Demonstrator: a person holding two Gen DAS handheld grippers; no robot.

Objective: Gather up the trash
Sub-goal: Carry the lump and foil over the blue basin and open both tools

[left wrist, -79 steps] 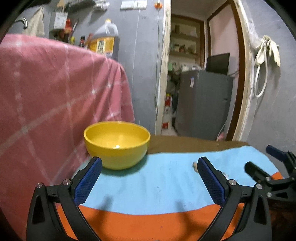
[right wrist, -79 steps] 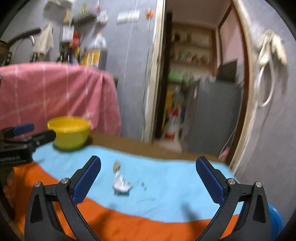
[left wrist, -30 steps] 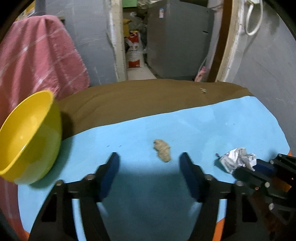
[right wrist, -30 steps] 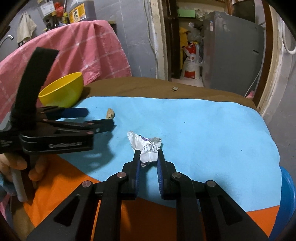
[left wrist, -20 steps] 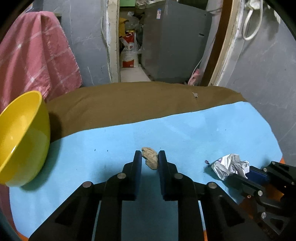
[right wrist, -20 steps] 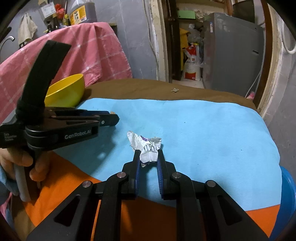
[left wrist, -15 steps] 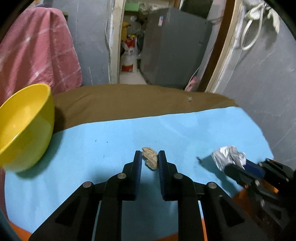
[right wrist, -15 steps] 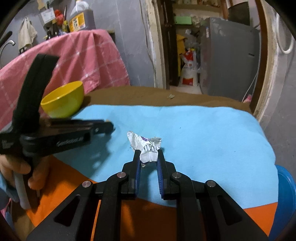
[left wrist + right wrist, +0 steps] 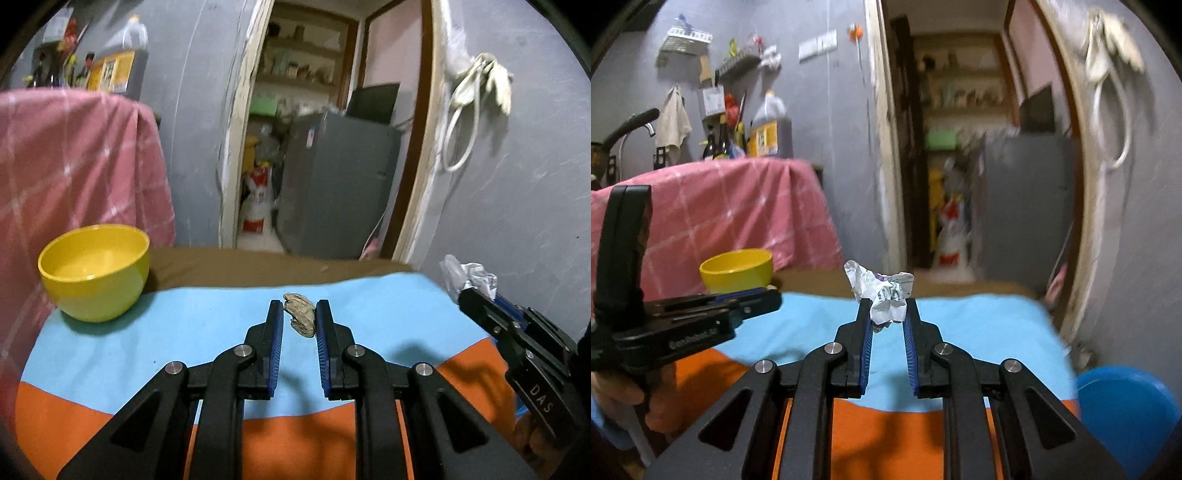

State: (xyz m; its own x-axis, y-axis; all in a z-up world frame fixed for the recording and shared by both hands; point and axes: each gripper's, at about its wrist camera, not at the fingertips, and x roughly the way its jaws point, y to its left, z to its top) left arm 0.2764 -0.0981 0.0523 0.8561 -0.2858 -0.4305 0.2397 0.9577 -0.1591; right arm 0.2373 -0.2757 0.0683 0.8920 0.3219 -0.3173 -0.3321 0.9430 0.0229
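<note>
Both pieces of trash are picked up and held above the desk [image 9: 207, 325]. The left gripper [image 9: 298, 314] has its jaws clamped on a small brown scrap [image 9: 300, 318]; the right gripper [image 9: 887, 314] has its jaws clamped on a crumpled paper wrapper [image 9: 882, 291]. The carrying step seems in hand. Next, I think each piece must go to the yellow bowl [image 9: 96, 271], which stands far left of the left jaws, and be released over it. The print on the wrapper is unreadable, and the doorway behind is blurred.
</note>
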